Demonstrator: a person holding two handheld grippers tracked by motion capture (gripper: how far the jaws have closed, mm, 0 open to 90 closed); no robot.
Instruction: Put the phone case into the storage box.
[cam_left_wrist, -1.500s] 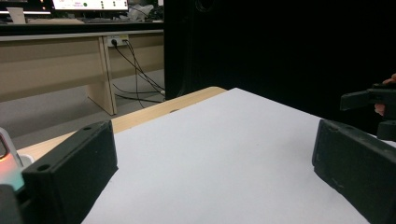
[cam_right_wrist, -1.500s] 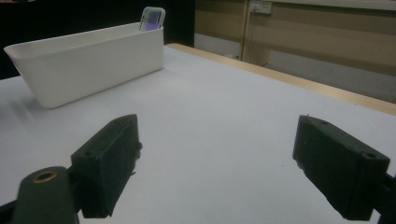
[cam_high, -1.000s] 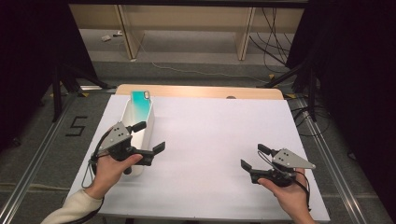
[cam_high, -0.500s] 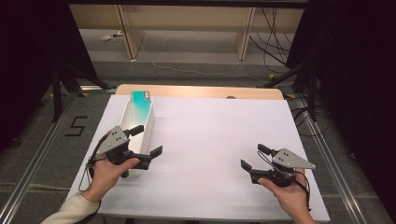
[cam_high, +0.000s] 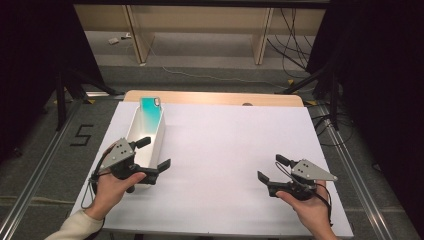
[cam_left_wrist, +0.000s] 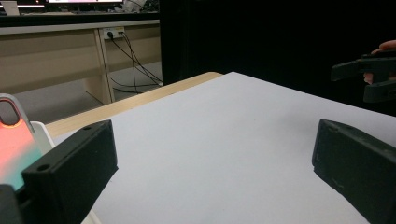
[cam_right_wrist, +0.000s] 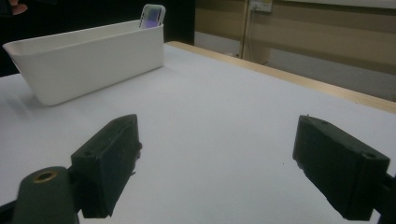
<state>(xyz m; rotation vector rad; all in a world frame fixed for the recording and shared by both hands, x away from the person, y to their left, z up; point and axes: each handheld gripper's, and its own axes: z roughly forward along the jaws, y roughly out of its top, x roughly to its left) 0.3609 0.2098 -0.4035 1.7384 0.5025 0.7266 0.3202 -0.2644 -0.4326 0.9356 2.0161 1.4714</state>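
Observation:
A long white bin (cam_high: 152, 136) stands along the left side of the white table (cam_high: 230, 150). A teal phone-like item (cam_high: 150, 111) leans in its far end; its top edge (cam_right_wrist: 153, 16) peeks over the bin (cam_right_wrist: 88, 58) in the right gripper view, and it shows reddish (cam_left_wrist: 14, 144) in the left gripper view. My left gripper (cam_high: 152, 154) is open over the bin's near end, jaws wide with nothing between them. My right gripper (cam_high: 271, 168) is open above the table at the near right, empty. It also appears far off as the other gripper (cam_left_wrist: 369, 77).
A wooden strip (cam_high: 215, 97) runs along the table's far edge. Beyond it stand desk legs (cam_high: 137, 35) and loose cables (cam_high: 280, 30) on the floor. Metal rails (cam_high: 35, 170) flank both sides of the table.
My left gripper has drawn back toward the near edge, from beside the bin's middle to its near end. The right gripper has stayed put.

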